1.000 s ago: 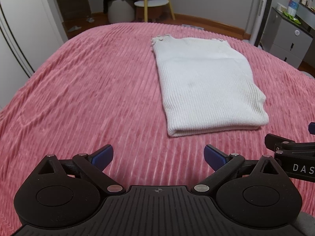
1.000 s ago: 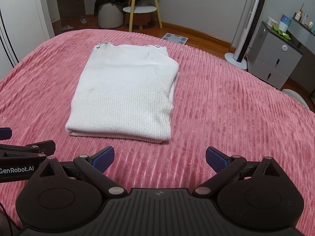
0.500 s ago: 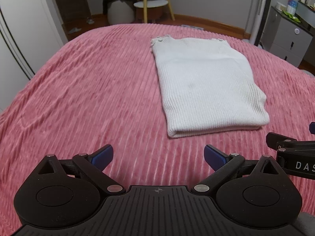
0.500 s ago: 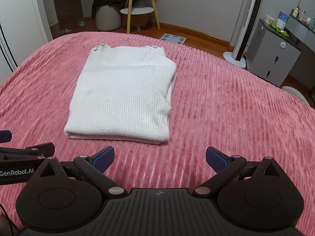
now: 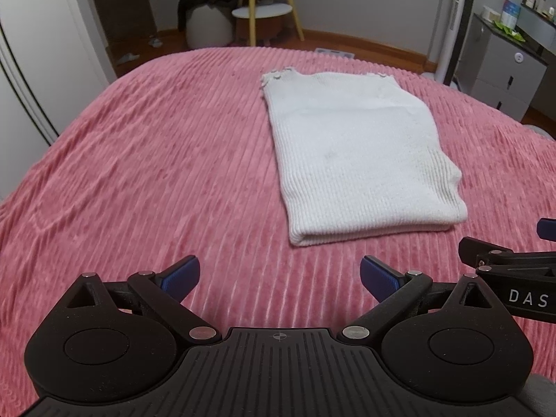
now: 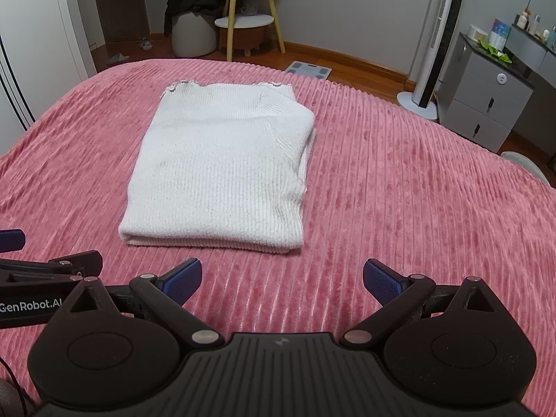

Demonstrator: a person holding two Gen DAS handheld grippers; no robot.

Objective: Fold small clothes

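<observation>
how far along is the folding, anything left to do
Done: the white sweater lies folded into a neat rectangle on the pink blanket. In hand: nothing; the left gripper and right gripper hover short of it, jaws wide open and empty. Left: maybe one more fold, or nothing; no other clothes show on the bed.

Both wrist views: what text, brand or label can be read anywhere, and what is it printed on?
"DAS": white letters on the side of the right gripper, cut off by the edge of the left wrist view.
"GenRobot.AI": white letters on the side of the left gripper, partly hidden, in the right wrist view.
Blue and white box on the grey cabinet: print too small to read.
White knit garment: no label visible.
</observation>
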